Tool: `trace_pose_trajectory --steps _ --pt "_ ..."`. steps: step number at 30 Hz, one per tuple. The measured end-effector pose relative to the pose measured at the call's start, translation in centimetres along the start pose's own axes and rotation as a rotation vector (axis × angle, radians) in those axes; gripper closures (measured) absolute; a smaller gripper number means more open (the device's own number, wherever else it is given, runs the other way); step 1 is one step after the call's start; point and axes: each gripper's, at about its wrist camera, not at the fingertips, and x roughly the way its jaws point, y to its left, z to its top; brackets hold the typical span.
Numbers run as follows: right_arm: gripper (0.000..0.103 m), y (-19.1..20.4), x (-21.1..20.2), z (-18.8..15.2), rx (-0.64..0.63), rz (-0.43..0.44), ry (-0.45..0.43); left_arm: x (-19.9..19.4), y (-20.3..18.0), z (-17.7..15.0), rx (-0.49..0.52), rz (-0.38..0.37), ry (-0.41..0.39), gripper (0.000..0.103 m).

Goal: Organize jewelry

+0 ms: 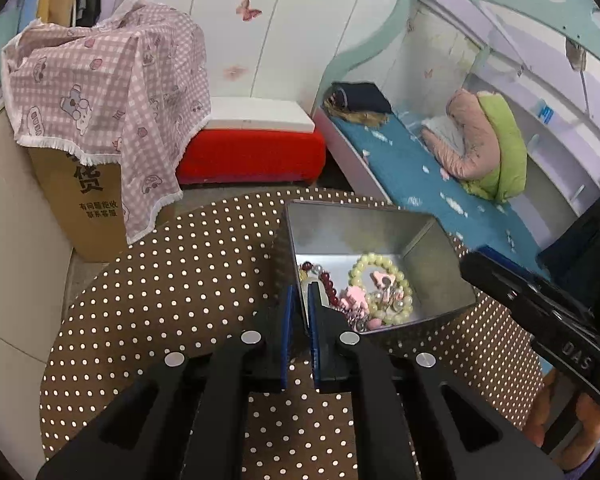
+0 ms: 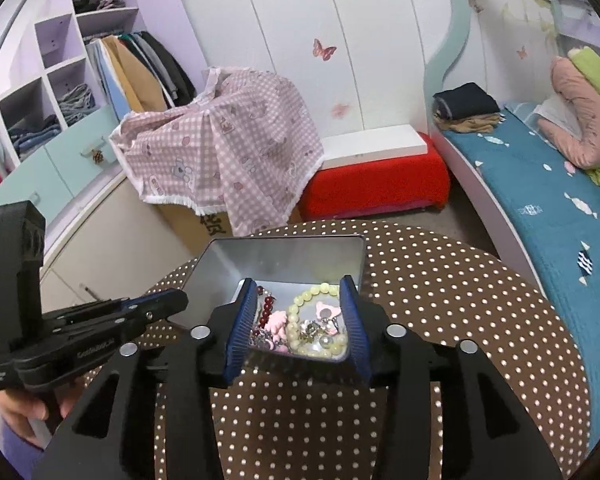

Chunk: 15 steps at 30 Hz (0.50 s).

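Observation:
An open metal tin (image 1: 440, 276) sits on a round brown polka-dot table (image 1: 160, 300); it also shows in the right wrist view (image 2: 228, 264). Inside lie a pale yellow-green bead bracelet (image 1: 380, 264), dark red beads (image 1: 328, 284) and pink charms (image 1: 354, 298). My left gripper (image 1: 299, 296) is shut on the tin's left wall, one finger inside and one outside. My right gripper (image 2: 300, 312) is open, empty, and hovers over the tin's near end above the bracelet (image 2: 312, 294). The left gripper shows in the right wrist view (image 2: 160, 304); the right gripper's body shows in the left wrist view (image 1: 540, 312).
Beyond the table stand a cardboard box under a pink checked cloth (image 1: 112, 92), a red bench (image 1: 252, 156) with a white board on it, and a bed with a blue cover (image 1: 420, 168). A wardrobe with open shelves (image 2: 60, 80) is at the left.

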Motion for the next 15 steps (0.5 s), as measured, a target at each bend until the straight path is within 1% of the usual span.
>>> trace_pose_trajectory --steps 1,2,3,4,5,7,10,12,15 --pt "0.057 0.0 -0.5 -0.1 0.000 -0.004 -0.005 -0.2 0.0 0.0 -0.003 0.005 -0.003 0.088" --pt "0.057 0.0 -0.9 -0.1 -0.001 -0.009 -0.009 -0.4 0.0 -0.1 -0.006 0.012 -0.005 0.083" --pt "0.056 0.1 -1.5 -0.3 -0.005 -0.018 -0.013 -0.6 0.1 -0.2 -0.006 0.019 -0.010 0.072" --pt "0.056 0.1 -2.0 -0.5 -0.008 -0.027 -0.017 -1.0 0.1 -0.3 -0.004 0.026 -0.020 0.064" --pt "0.055 0.1 -2.4 -0.6 -0.010 -0.032 -0.021 -1.6 0.0 -0.4 -0.005 0.034 -0.036 0.059" --pt "0.054 0.3 -3.9 -1.0 -0.012 -0.046 -0.031 -3.0 -0.3 -0.8 -0.002 0.057 -0.066 0.044" --pt "0.048 0.9 -6.4 -1.8 -0.026 -0.077 -0.060 -5.2 -0.4 -1.5 -0.003 0.124 -0.123 0.033" --pt "0.039 1.4 -8.4 -2.4 -0.040 -0.101 -0.088 -7.2 -1.0 -2.2 0.004 0.160 -0.160 0.033" --pt "0.034 2.4 -10.9 -3.6 -0.060 -0.143 -0.110 -9.6 -1.9 -3.3 0.015 0.190 -0.189 0.025"
